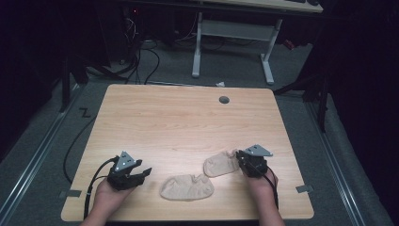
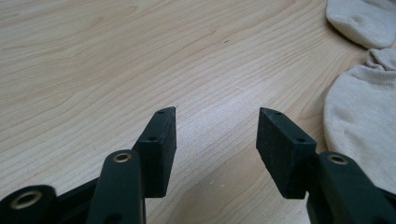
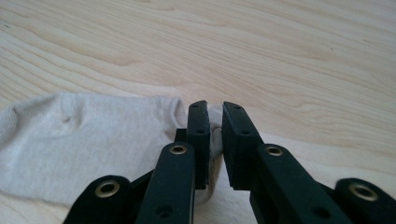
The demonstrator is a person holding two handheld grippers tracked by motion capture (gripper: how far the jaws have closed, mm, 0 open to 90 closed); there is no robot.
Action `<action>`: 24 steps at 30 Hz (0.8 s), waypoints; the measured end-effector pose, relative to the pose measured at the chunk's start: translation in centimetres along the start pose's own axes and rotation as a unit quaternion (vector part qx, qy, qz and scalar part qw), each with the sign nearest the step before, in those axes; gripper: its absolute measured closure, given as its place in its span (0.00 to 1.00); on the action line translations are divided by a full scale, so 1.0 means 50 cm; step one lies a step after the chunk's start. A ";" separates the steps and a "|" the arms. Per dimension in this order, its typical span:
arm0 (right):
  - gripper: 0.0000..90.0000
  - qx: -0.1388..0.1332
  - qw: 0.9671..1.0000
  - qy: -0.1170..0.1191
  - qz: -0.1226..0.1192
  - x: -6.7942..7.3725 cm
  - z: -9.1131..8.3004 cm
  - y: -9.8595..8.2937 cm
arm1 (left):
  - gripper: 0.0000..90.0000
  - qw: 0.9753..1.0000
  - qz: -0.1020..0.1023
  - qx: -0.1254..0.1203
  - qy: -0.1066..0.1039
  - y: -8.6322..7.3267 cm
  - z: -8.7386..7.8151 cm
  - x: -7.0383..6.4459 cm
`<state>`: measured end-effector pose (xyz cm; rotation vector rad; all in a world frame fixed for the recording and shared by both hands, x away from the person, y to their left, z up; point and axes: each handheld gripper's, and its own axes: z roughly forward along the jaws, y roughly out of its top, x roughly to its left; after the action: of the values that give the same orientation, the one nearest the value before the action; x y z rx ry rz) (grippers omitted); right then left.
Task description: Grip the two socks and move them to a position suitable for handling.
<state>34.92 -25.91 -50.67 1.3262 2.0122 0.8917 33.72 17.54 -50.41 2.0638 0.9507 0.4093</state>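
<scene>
bare table [image 1: 179,117] ahead, socks [image 1: 187,187] between grippers

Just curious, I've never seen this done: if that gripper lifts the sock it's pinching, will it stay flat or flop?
Probably flop: the beige sock lies limp and wrinkled, pinched at one edge by the right gripper. It looks thin, so likely light. Knit fabric shouldn't slip easily.

1. The tabletop [image 1: 179,117] was light wood with a round grey cable hole [image 1: 224,100] near its far edge.
2. Two beige socks lay on it, touching: the near sock [image 1: 187,187] and the right sock [image 1: 220,164].
</scene>
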 end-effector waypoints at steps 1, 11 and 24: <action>0.90 0.003 1.000 -0.002 0.004 -0.003 -0.001 -0.003 | 0.53 1.000 0.001 0.000 0.000 0.000 -0.001 0.001; 0.76 0.019 1.000 -0.020 0.011 -0.028 -0.026 -0.036 | 0.52 1.000 -0.007 0.003 -0.008 0.002 -0.001 0.005; 0.98 0.067 0.998 0.000 -0.008 -0.026 0.004 -0.037 | 0.58 1.000 0.002 0.000 -0.014 0.005 -0.003 0.004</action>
<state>34.51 -27.60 -52.11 1.3790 2.1112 0.7616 33.90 17.67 -50.13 2.0657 0.9300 0.3814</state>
